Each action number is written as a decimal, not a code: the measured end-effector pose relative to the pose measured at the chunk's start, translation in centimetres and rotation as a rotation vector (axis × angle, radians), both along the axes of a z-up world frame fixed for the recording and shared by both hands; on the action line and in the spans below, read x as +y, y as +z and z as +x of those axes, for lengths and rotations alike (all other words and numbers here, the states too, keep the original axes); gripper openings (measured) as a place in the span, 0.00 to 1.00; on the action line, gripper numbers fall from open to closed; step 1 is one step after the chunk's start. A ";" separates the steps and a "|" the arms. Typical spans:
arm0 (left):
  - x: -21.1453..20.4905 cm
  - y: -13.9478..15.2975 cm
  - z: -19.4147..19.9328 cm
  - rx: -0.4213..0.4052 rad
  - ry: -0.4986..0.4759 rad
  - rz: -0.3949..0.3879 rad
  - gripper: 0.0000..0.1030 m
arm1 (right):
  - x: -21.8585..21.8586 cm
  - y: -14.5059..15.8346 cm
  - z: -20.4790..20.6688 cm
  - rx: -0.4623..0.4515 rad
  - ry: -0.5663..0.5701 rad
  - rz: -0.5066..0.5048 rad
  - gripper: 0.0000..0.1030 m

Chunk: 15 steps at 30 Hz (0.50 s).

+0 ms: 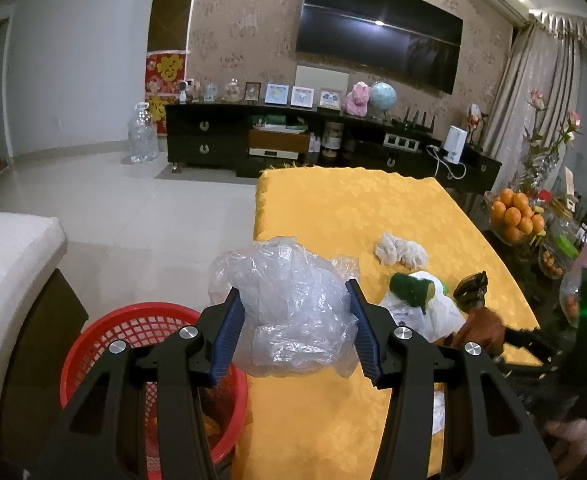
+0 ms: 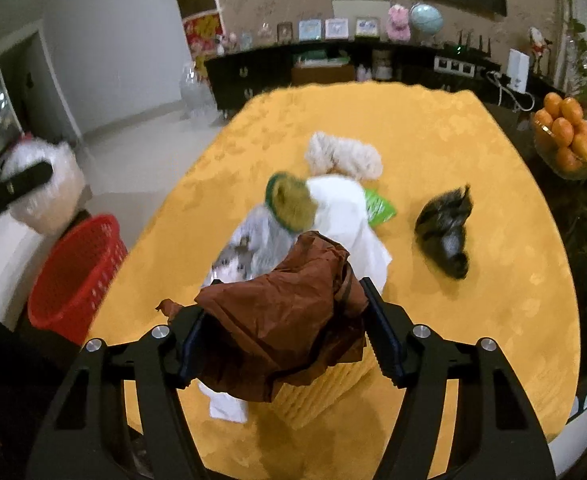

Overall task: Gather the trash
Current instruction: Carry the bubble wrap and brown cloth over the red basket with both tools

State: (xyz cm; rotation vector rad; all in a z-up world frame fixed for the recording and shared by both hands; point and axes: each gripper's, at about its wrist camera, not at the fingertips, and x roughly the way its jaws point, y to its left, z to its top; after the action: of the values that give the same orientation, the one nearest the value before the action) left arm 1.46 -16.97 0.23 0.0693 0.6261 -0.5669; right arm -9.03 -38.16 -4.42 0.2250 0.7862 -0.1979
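Observation:
My left gripper [image 1: 295,322] is shut on a crumpled clear plastic bag [image 1: 289,304], held above the table's left edge beside the red basket [image 1: 105,336]. My right gripper [image 2: 283,332] is shut on a crumpled brown paper bag [image 2: 285,320] above the yellow table [image 2: 473,320]. On the table lie a white tissue wad [image 2: 343,156], a green round piece [image 2: 291,204] on a white plastic bag [image 2: 341,208], and a black crumpled bag [image 2: 445,232]. The red basket also shows at the left in the right wrist view [image 2: 77,276], with the left gripper and its bag above it, blurred.
A bowl of oranges [image 1: 515,216] stands on the dark table to the right. A white sofa [image 1: 5,264] is at the left. A black TV cabinet [image 1: 293,140] lines the far wall. A large clear bottle [image 1: 143,136] stands on the tiled floor.

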 end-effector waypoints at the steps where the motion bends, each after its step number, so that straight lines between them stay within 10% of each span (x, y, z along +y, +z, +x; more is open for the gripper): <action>1: 0.0 0.1 0.0 -0.004 0.001 0.002 0.46 | -0.2 0.5 -0.2 -0.016 -0.010 -0.001 0.63; 15: 0.8 1.0 -0.2 -0.039 0.047 -0.005 0.46 | -1.7 3.8 0.3 -0.109 -0.066 -0.013 0.63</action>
State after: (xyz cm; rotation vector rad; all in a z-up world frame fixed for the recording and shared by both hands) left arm 1.25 -16.18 1.22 0.0607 0.5868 -0.5201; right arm -8.77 -39.90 -0.64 0.2474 0.6700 -0.2514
